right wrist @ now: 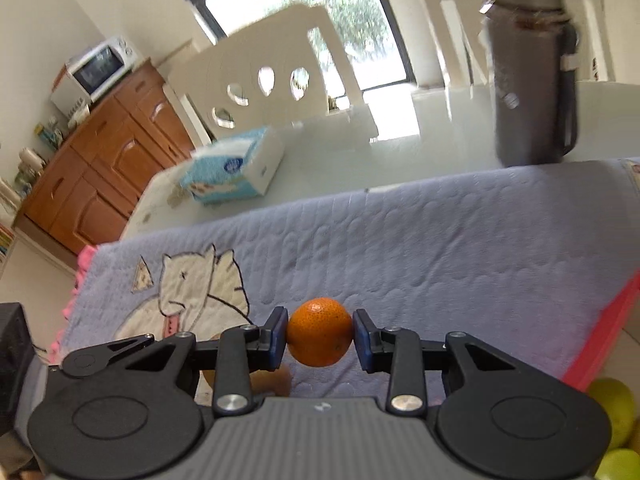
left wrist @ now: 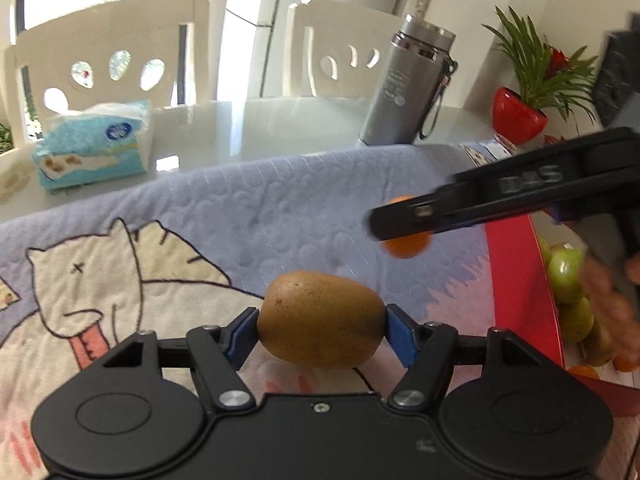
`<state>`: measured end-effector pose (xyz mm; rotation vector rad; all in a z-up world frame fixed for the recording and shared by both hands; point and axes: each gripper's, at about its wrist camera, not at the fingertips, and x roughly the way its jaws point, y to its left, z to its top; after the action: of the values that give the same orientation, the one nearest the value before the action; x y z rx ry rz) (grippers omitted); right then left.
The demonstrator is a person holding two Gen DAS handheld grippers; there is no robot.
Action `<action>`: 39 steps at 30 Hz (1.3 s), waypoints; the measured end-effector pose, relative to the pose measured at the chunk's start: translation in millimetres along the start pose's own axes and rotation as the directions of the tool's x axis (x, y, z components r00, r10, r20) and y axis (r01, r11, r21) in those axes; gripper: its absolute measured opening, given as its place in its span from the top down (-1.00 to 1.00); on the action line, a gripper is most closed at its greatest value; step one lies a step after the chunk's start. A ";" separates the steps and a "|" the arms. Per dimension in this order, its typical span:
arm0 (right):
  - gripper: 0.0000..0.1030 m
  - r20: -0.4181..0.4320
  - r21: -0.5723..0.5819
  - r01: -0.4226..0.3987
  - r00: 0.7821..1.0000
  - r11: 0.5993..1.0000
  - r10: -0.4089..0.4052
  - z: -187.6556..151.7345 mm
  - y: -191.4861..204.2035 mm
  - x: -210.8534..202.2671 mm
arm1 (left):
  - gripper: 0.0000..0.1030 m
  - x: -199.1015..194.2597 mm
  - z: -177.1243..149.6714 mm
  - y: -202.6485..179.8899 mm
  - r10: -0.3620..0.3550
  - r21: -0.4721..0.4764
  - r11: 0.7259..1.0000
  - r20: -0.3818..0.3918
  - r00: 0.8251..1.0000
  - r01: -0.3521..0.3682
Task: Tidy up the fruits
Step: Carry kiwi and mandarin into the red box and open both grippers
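L gripper [left wrist: 320, 330] clamps a kiwi [left wrist: 322, 318] over the blanket [left wrist: 280, 216]. R gripper [right wrist: 320, 334] pinches a small orange [right wrist: 319, 332], also over the blanket. Step: carrying both fruits. Next, likely: swing to the red tray [left wrist: 520, 288] at 3 o'clock w/ green fruit [left wrist: 566, 276], release there.

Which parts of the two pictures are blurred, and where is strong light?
Left wrist view: the right tongs and their small orange are smeared, the kiwi sharp. Right wrist view: the bottle is blurred, the window overexposed.
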<state>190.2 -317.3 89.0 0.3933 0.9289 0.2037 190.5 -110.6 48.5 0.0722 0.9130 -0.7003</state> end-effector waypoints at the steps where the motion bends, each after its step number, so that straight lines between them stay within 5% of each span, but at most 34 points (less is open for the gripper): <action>1: 0.28 0.021 0.006 -0.002 1.000 1.000 0.002 -0.9 -1.1 -9.1 | -0.56 -2.8 0.8 -0.7 0.007 -0.001 1.000 0.009 1.000 -0.007; 6: 0.28 0.150 0.040 -0.042 0.988 0.998 0.036 -12.4 -12.5 -67.8 | -0.56 -23.1 6.4 -15.2 0.006 0.007 1.000 0.065 0.998 -0.007; 11: 0.28 0.291 0.086 -0.098 0.954 0.991 0.070 -40.2 -32.1 -133.6 | -0.56 -44.5 13.6 -41.5 -0.051 0.013 0.999 0.115 0.992 0.050; 19: 0.28 0.422 0.124 0.013 0.904 0.992 -0.064 -95.2 -59.9 -204.7 | -0.56 -66.9 16.3 -112.6 -0.155 0.098 0.985 0.152 0.976 0.141; 31: 0.28 0.386 0.294 0.219 0.863 0.931 -0.325 -165.5 -129.9 -215.7 | -0.56 -31.8 -5.2 -198.8 -0.242 0.205 0.950 0.014 0.970 0.234; 39: 0.27 0.324 0.319 0.263 0.872 0.910 -0.366 -192.0 -140.8 -203.3 | -0.57 -16.5 -17.3 -208.9 -0.214 0.243 0.946 -0.032 0.976 0.215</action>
<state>-84.2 -467.6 77.9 0.4996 0.6232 -0.2993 49.5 -258.6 97.8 0.1963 0.8421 -1.0160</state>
